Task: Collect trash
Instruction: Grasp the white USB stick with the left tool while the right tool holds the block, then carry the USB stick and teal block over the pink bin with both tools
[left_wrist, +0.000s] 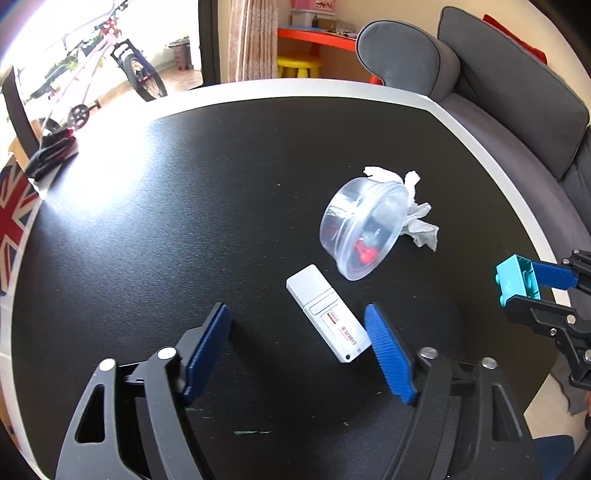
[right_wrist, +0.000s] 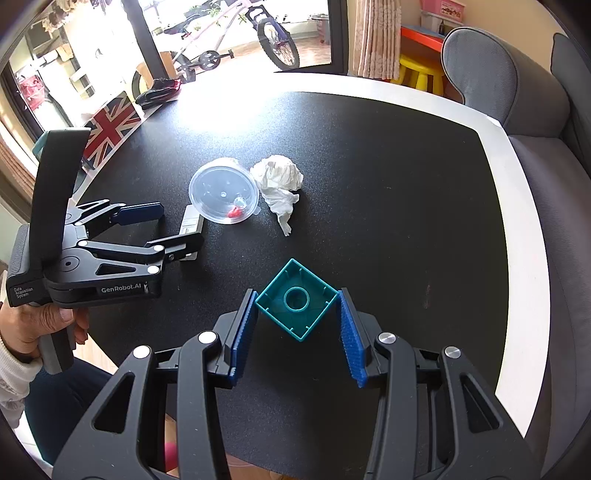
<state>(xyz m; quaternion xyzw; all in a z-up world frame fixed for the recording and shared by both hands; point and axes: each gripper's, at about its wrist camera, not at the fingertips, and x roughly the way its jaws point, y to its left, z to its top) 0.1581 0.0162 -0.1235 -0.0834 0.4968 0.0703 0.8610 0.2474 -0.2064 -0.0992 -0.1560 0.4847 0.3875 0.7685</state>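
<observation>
In the left wrist view, the left gripper (left_wrist: 297, 338) hangs over the black table (left_wrist: 184, 221) with its jaws apart around a small white box (left_wrist: 327, 312), not pressing it. Beyond lie a clear tub (left_wrist: 360, 227) and a crumpled tissue (left_wrist: 419, 218).

In the right wrist view, the right gripper (right_wrist: 297, 314) is clamped on a teal block (right_wrist: 297, 299).

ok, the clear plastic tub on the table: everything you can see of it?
The clear plastic tub is a round, shallow, see-through container with a ribbed rim. It lies tipped on its side on the black table, mouth angled toward the right wrist view. Inside sit a small red piece and a bit of clear scrap. A crumpled white tissue rests against its far side. The white rectangular stick lies just beside it; contact is unclear. Neither gripper touches it.
</observation>
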